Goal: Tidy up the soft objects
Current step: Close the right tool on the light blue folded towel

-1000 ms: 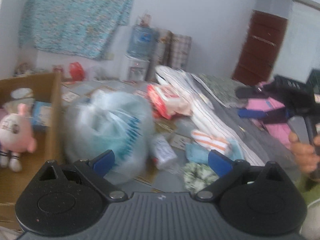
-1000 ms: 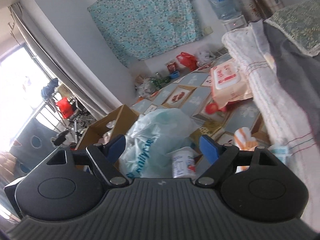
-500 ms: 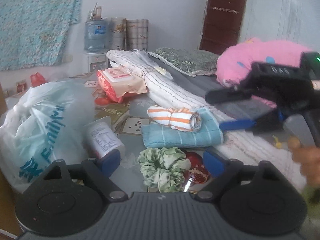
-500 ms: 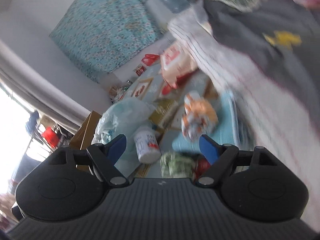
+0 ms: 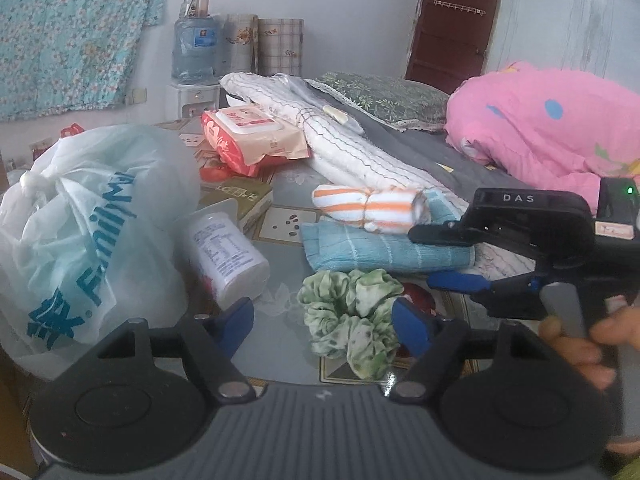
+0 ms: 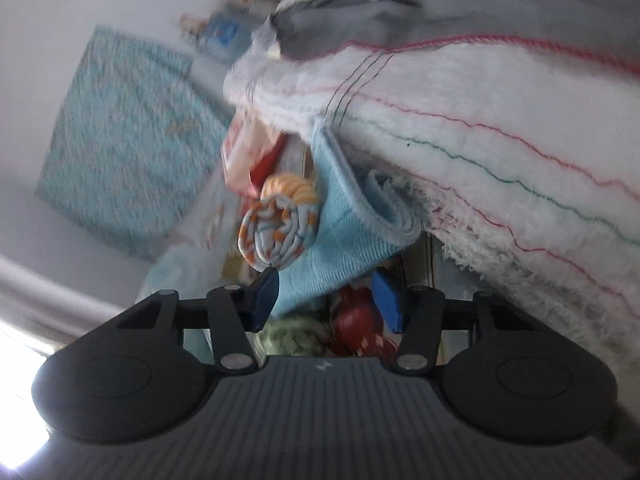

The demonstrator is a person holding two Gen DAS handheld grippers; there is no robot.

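A folded light-blue towel (image 5: 384,250) lies on the floor with an orange-and-white striped roll (image 5: 370,206) on top. A green scrunchie (image 5: 352,322) lies just in front of them. My left gripper (image 5: 322,326) is open, its right finger beside the scrunchie. My right gripper (image 5: 436,256) comes in from the right, open, one finger above and one below the towel's near corner. In the right wrist view the right gripper (image 6: 326,300) straddles the blue towel's corner (image 6: 344,240), with the striped roll (image 6: 280,228) just beyond.
A tied plastic bag (image 5: 88,232) and a white bottle (image 5: 228,258) lie at left. A wet-wipes pack (image 5: 250,136) sits behind. A white striped blanket (image 5: 360,160), grey sheet and pink blanket (image 5: 548,120) lie on the bed at right.
The left gripper swung right from the cardboard box and bag toward the scrunchie and towel. The right gripper dropped and moved in around the blue towel's corner, narrowing its fingers.
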